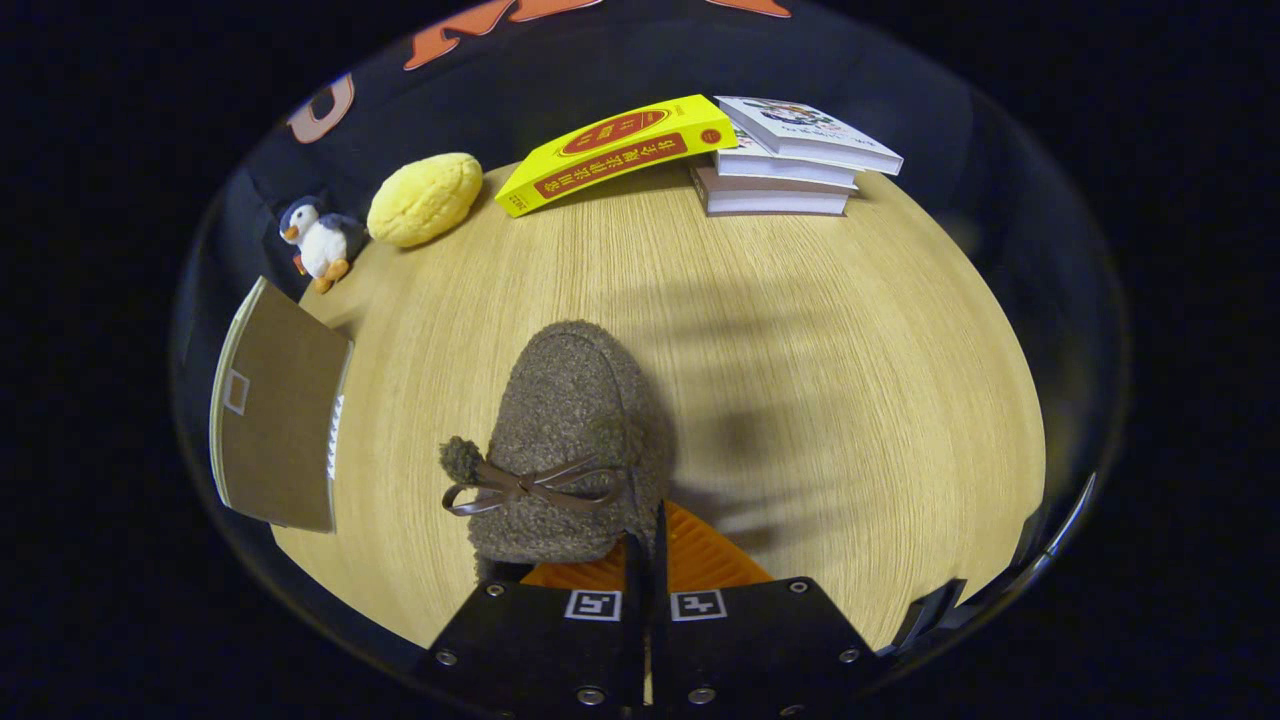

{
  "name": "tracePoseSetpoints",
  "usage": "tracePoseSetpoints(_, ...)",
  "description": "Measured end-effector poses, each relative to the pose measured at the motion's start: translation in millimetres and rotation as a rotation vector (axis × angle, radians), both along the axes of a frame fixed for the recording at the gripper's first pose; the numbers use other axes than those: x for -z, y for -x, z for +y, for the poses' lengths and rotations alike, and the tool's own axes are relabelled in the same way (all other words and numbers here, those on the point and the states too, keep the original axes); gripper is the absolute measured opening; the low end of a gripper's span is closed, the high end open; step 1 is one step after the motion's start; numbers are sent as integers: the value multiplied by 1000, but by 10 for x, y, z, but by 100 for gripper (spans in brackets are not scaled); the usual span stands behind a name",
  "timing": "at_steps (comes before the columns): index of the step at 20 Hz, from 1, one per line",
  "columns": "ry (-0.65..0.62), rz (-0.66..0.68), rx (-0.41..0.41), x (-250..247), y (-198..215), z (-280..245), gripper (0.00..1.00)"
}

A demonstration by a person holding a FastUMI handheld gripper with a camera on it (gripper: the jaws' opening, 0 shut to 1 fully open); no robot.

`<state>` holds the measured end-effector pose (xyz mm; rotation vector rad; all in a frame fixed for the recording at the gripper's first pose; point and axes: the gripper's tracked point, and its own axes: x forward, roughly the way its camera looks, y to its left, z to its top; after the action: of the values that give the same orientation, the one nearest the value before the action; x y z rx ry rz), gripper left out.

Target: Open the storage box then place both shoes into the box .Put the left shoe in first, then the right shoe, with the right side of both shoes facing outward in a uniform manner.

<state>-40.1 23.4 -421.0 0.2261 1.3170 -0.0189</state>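
Observation:
A brown fuzzy shoe with a thin bow and pom-poms points away from me, just ahead of my fingers. My gripper is shut on the shoe's rear rim, with both fingers pressed close together on it. The shoe's shadow falls on the wooden table to its right, so the shoe seems lifted off the surface. The storage box, a brown panel with a pale frame, stands at the table's left edge, beside the shoe. I cannot tell whether the box is open.
At the table's far side lie a yellow book leaning on a stack of books. A yellow bun-shaped cushion and a small penguin toy sit at the far left, beyond the box.

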Motion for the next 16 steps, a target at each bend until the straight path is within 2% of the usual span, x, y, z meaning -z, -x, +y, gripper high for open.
tracePoseSetpoints(4,5,-27,-8,-445,-135,284,4)
tracePoseSetpoints(8,-58,-44,10,-909,-302,793,4)
tracePoseSetpoints(16,-128,-127,-53,-1627,-695,1949,4)
